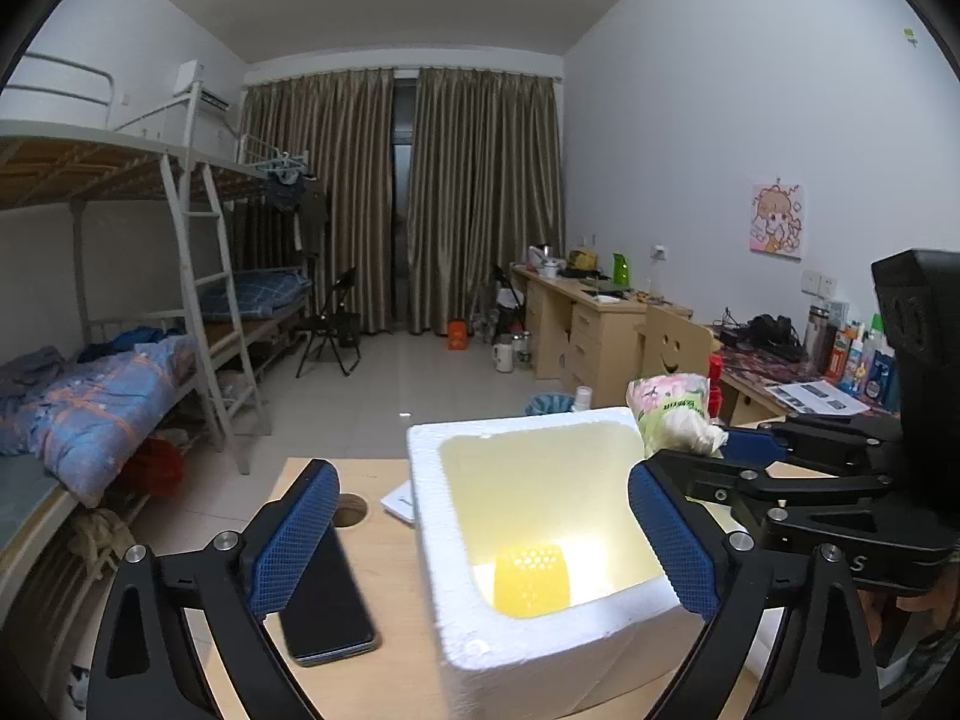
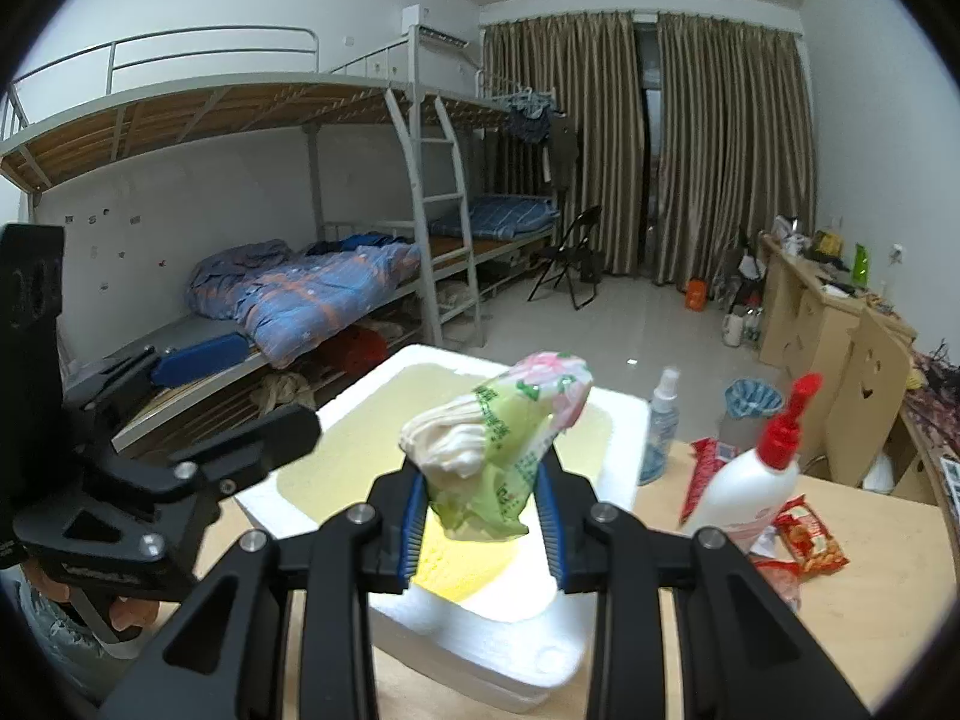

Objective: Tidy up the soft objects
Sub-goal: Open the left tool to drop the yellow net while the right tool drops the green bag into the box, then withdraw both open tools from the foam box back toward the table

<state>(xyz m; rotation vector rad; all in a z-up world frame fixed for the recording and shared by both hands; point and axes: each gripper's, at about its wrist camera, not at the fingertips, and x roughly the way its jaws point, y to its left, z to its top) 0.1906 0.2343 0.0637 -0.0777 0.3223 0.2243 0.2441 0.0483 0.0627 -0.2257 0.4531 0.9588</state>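
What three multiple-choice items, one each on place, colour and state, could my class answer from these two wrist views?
1. Where is the yellow sponge?
A. on the phone
B. inside the foam box
C. on the floor

2. What colour is the lotion bottle's pump?
A. red
B. green
C. black

3. How is the right gripper?
A. wide open, empty
B. out of view
C. shut on the tissue pack

Key: B, it lies on the box floor; A, a red top on a white bottle; C, both fingers press the pack.
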